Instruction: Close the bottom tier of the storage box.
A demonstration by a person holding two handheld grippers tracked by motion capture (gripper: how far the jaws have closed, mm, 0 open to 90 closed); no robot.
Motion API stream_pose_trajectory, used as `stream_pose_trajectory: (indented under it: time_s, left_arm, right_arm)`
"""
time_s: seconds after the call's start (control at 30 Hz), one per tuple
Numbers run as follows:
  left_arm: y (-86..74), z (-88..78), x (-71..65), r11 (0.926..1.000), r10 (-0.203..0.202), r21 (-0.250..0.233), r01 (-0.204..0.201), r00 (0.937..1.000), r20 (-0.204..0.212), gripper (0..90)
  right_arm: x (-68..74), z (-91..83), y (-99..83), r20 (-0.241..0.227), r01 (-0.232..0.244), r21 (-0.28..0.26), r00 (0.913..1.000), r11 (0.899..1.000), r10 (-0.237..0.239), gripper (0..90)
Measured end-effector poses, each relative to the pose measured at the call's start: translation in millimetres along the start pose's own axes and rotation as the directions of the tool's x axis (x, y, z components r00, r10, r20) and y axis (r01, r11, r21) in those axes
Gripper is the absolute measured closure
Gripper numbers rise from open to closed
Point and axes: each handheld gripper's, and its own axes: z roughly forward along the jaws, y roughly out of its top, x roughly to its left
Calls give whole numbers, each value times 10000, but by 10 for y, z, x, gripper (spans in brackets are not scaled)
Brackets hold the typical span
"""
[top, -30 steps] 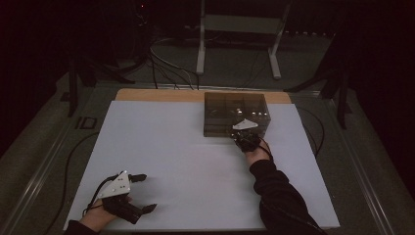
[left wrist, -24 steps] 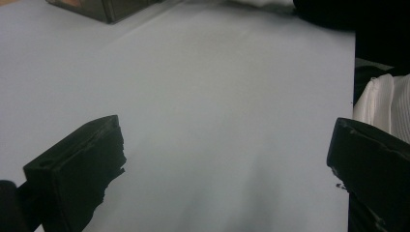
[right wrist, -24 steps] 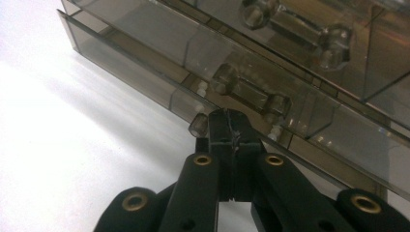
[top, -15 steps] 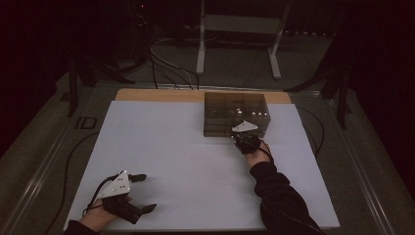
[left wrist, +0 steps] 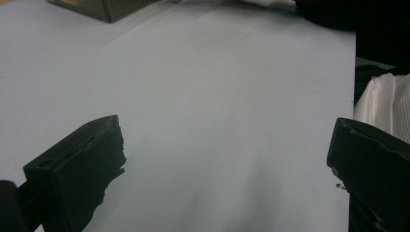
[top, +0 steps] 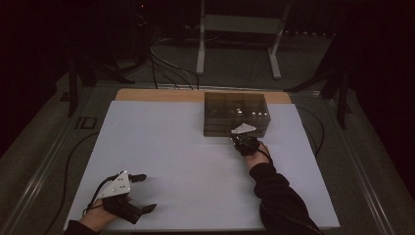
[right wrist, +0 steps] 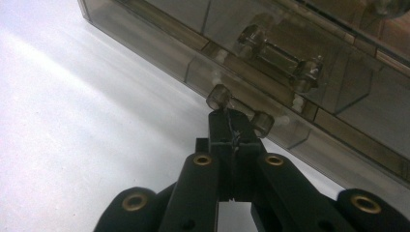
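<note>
While the right claw (right wrist: 232, 128) pinches the lower drawer handle (right wrist: 239, 110), the light organizer box (top: 236, 113) may slide if pulled; left claw (left wrist: 227, 159) spread, idle.

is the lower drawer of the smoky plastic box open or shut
Shut. In the right gripper view the lower drawer front sits flush with the one above, and the right tool is clamped on its clear handle.

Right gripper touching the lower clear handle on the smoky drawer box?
Touching. The right gripper view shows the right gripper shut on the lower clear handle of the smoky drawer box.
</note>
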Motion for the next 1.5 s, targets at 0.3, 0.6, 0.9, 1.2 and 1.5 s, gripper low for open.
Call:
stream_pose_trajectory:
  time_s: [0.3, 0.6, 0.9, 1.2, 1.5]
  left_arm:
    - [0, 1, -2, 10000, 12, 19, -12, 10000, 4, 1]
    - [-1, 0, 0, 10000, -10, 5, 10, 10000, 13, 1]
    - [-1, 0, 1, 10000, -9, 16, 9, 10000, 9, 1]
    - [-2, 2, 2, 10000, -54, 11, 55, 10000, -6, 2]
    - [-1, 0, 3, 10000, -16, 11, 16, 10000, -3, 1]
  right_arm:
    - [-38, 20, 11, 58, -109, 29, 9999, 9999, 109, 900]
    - [-70, 34, 38, 102, -134, 4, 9999, 9999, 134, 900]
    - [-95, 43, 69, 103, -146, -46, 9998, 9999, 146, 900]
    - [-85, 37, 78, 92, -197, -19, 9998, 9998, 198, 900]
    - [-19, -35, 143, 83, -129, 24, 9999, 9999, 129, 900]
